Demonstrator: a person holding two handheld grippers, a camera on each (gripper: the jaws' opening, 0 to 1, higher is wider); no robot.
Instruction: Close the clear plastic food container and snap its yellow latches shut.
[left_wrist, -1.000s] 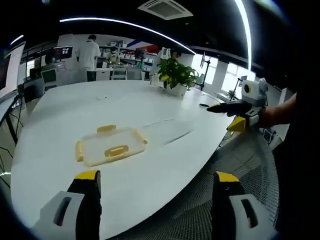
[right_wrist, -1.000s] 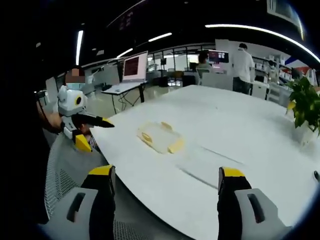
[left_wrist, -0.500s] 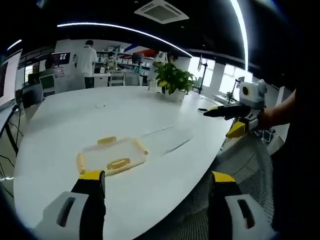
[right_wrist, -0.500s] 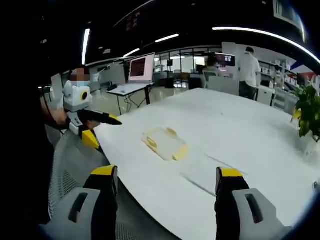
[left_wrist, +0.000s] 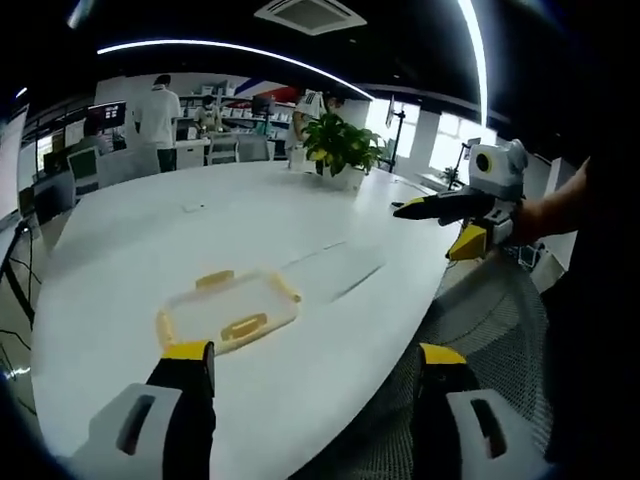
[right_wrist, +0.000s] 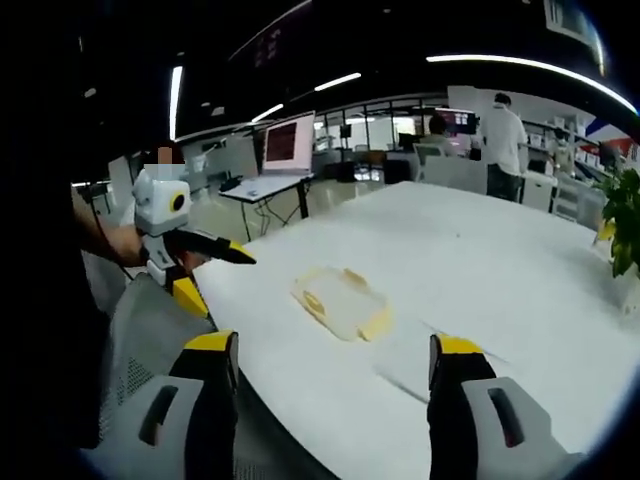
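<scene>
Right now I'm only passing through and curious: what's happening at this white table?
A person holds a two-jaw gripper in each hand at the near edge of a large white table. A clear plastic food container with yellow latches lies flat on it, untouched. The left gripper and the right gripper both have their jaws spread and hold nothing, short of the container. No latch is being pressed yet. A potted plant stands at the far side, with people beyond.

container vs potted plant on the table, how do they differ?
The container is low, flat, clear with yellow latches; the potted plant is tall, leafy, green. The container lies close ahead of the left gripper; the plant stands near the far edge. Both rest on the white table.
</scene>
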